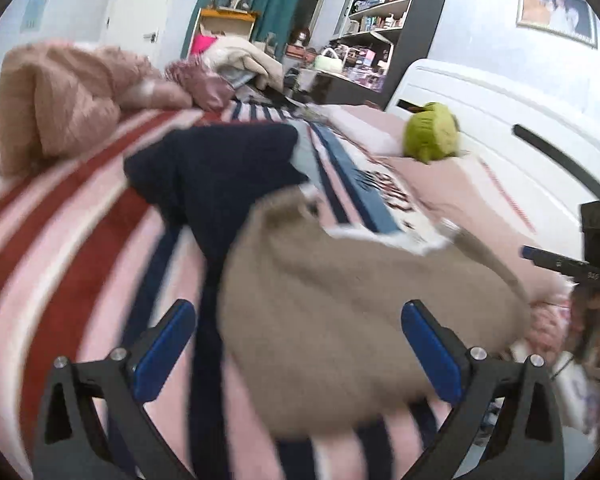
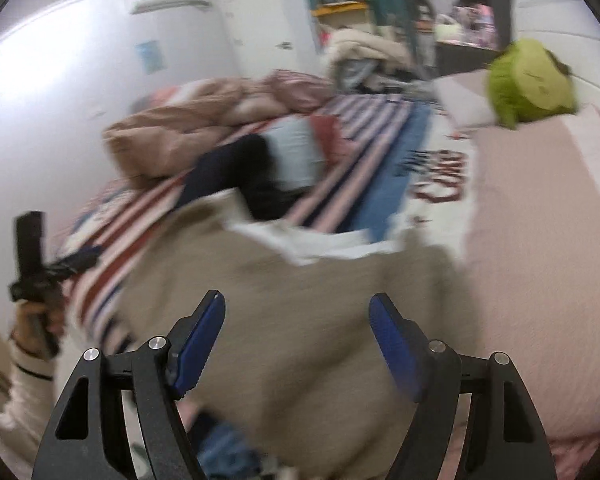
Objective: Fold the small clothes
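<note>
Two grippers are showing, one per hand. The left gripper (image 1: 298, 344) is hanging with its blue-padded fingers (image 1: 168, 350) spread wide and holding nothing. The right gripper (image 2: 296, 340) is likewise standing wide apart and empty.

One beige garment (image 1: 332, 320) is lying on the bed just ahead of both tools. It is looking soft and matte, a rounded heap with a white lining or collar (image 2: 300, 242) showing along its far edge. One dark navy garment (image 1: 220, 172) is lying just beyond it, touching or overlapping it on the left, with a pale blue piece (image 2: 296, 152) beside it. One puffy pink quilted jacket (image 1: 60, 96) is sitting crumpled further back on the left. One green plush toy (image 1: 432, 134) is resting on the pink pillow (image 2: 540, 220) on the right.

The striped bedspread (image 1: 60, 240), in red, pink, white and navy bands, is lying open to the left of the beige garment. The white headboard (image 1: 500, 120) is bounding the right side, and a further clothes pile (image 1: 244, 58) is closing off the far end. Motion blur is softening most edges.
</note>
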### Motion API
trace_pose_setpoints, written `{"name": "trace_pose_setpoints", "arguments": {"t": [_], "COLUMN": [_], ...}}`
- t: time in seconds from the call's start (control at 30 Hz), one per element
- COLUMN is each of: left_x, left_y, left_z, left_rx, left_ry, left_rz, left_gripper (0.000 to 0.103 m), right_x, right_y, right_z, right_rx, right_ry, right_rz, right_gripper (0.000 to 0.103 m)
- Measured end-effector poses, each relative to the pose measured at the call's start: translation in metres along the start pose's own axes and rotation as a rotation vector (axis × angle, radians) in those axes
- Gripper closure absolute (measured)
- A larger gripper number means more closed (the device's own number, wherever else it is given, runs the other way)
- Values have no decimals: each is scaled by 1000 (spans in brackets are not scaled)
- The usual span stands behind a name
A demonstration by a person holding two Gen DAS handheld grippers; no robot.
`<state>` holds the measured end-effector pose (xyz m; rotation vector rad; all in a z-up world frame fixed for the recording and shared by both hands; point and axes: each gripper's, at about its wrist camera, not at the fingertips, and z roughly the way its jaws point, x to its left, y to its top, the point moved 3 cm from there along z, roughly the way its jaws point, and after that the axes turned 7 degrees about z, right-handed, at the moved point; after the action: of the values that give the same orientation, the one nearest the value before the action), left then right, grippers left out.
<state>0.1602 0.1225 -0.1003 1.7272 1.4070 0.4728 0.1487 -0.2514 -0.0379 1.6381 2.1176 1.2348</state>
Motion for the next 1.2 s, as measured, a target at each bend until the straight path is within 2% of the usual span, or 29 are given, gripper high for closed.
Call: {"name": "trace_pose_setpoints", "arguments": {"t": [0.03,0.07,0.1,0.17,0.27,0.37,0.47,0.63,0.7,0.73,0.83,0.87,0.97,1.0,1.2], "left_x": [-4,-6,-8,-10,-17,-32,-38,-41,-39,-38,-32,-31,-38,-40,-29], "left_y": [-11,-26,-35,-54,-74,-78,-70,-51,-44,-42,-38,-36,-24,-22,-21], "left_z": [-1,-2,1,9,23,45,68,99,103,106,97,88,53,47,-5], "left_rx": [7,14,26,40,54,71,59,4,-19,-23,-101,-135,-235,-246,-291], "left_ry": [-13,-35,-63,-146,-246,-291,-282,-176,-138,-117,-145,-144,-123,-115,-36], "left_rz": [-25,-71,-104,-198,-303,-323,-356,-422,-442,-459,-491,-480,-374,-356,-250], "left_gripper": [1,1,1,1,1,1,1,2,26,54,74,78,83,83,83], "right_x": [13,29,41,66,80,67,53,49,49,48,50,51,60,65,108], "right_y": [-5,-13,-18,-30,-41,-50,-65,-72,-72,-71,-71,-68,-66,-66,-66], "right_z": [2,8,13,26,49,78,99,100,99,98,96,96,99,101,117], "right_rx": [7,22,37,67,113,199,264,257,259,261,263,265,275,278,312], "right_ry": [26,58,69,81,54,6,-12,-13,-5,-2,-1,1,30,44,165], "right_rz": [-21,-51,-68,-129,-183,-165,-152,-169,-158,-152,-138,-133,-123,-127,-119], "right_gripper": [44,66,79,81,81,84,88,88,88,88,88,87,85,83,83]}}
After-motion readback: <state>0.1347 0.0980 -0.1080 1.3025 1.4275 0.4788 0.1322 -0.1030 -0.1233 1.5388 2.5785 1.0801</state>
